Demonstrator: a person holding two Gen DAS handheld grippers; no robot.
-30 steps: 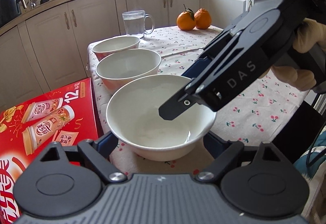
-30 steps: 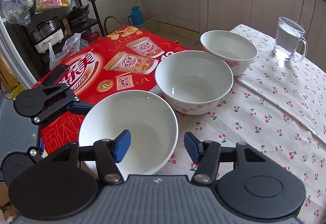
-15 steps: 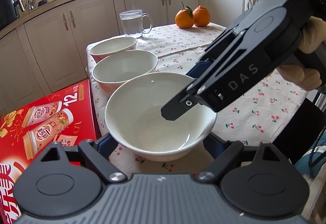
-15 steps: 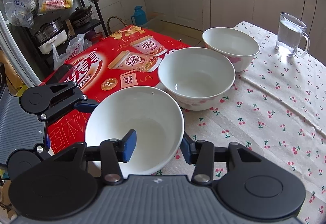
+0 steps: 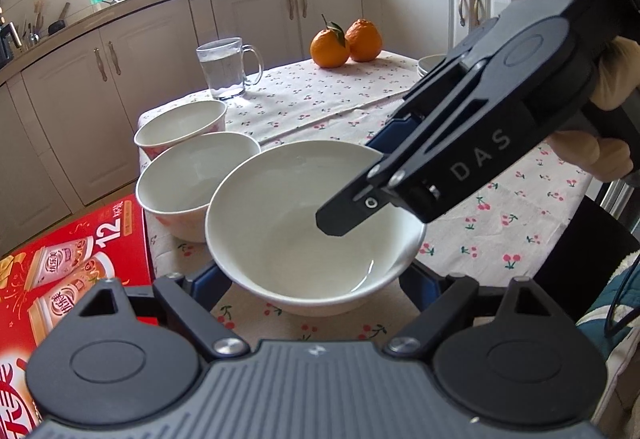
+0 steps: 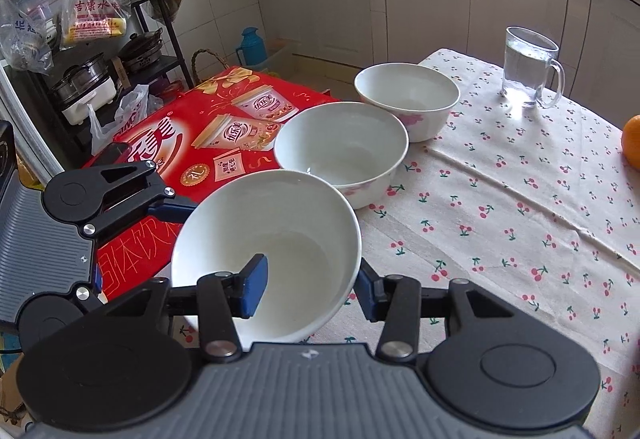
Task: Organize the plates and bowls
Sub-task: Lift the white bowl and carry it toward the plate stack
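Three white bowls stand in a row along the table's left edge. The nearest bowl [image 5: 296, 223] [image 6: 272, 223] is held by both grippers, slightly above the cherry-print cloth. My left gripper [image 5: 312, 279] is shut across its lower sides, with one blue finger [image 6: 172, 208] showing against the bowl in the right wrist view. My right gripper [image 6: 310, 291] [image 5: 356, 183] is shut on the rim, one pad inside and one outside. The middle bowl [image 5: 192, 175] [image 6: 340, 147] sits just beyond it, and the far bowl [image 5: 180, 123] [image 6: 406, 95] behind that.
A glass mug of water [image 5: 224, 67] [image 6: 528, 67] and two oranges [image 5: 344, 43] stand at the table's far end. Stacked plates [image 5: 430, 63] peek out behind the right gripper. A red carton [image 5: 68, 259] [image 6: 200, 143] lies beside the table, left of the bowls.
The right gripper's fingers closed onto the near bowl's rim. Both grippers then carried the bowl up a little and toward the middle bowl, whose rim it now overlaps.
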